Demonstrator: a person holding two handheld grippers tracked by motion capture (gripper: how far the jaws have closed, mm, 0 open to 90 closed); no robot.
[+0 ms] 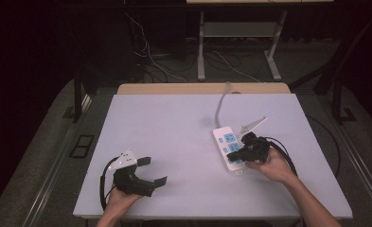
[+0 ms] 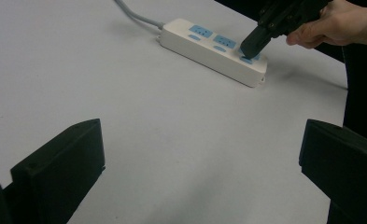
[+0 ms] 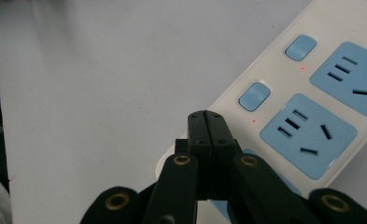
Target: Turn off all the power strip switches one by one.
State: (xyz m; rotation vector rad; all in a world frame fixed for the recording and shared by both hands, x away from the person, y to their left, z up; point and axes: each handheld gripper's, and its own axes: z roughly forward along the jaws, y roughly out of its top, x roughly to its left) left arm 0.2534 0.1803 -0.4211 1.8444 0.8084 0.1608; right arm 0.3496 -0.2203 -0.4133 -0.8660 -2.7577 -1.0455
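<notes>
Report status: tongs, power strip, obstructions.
Right tongs shut, tips down on the near end of the white plastic power strip with blue sockets. Left tongs open, idle, apart from it. Nothing in the way on the white table.

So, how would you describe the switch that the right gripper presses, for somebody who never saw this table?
On the pale table, find the white power strip with blue sockets. The closed right gripper covers the switch at the end away from the grey cable; the other two blue switches stay uncovered.
</notes>
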